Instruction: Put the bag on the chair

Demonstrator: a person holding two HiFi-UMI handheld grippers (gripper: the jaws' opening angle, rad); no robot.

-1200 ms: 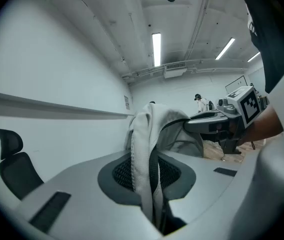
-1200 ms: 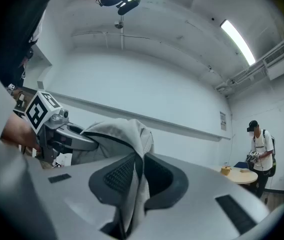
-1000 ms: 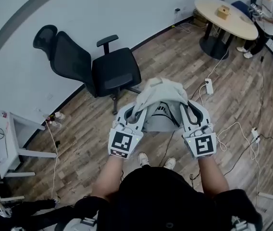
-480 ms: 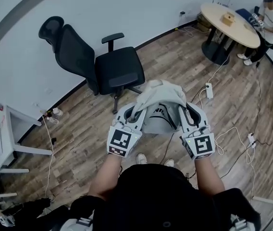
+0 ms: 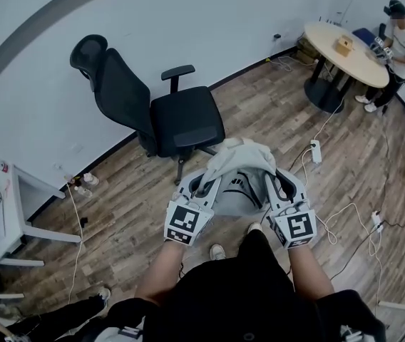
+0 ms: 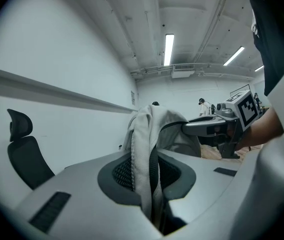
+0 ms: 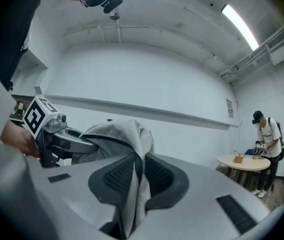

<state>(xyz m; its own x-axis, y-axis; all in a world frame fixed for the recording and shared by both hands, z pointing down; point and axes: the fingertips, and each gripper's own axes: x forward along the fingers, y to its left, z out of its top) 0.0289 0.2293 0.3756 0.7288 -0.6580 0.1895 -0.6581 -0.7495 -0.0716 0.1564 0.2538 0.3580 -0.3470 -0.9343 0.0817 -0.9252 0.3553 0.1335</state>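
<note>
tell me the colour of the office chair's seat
Black, like the rest of the office chair; the head view shows it best.

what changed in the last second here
The person has stepped toward the chair, which now sits a little nearer the bag in the head view. Nothing was grabbed or released. Left gripper and right gripper stay clamped on the bag.
</note>
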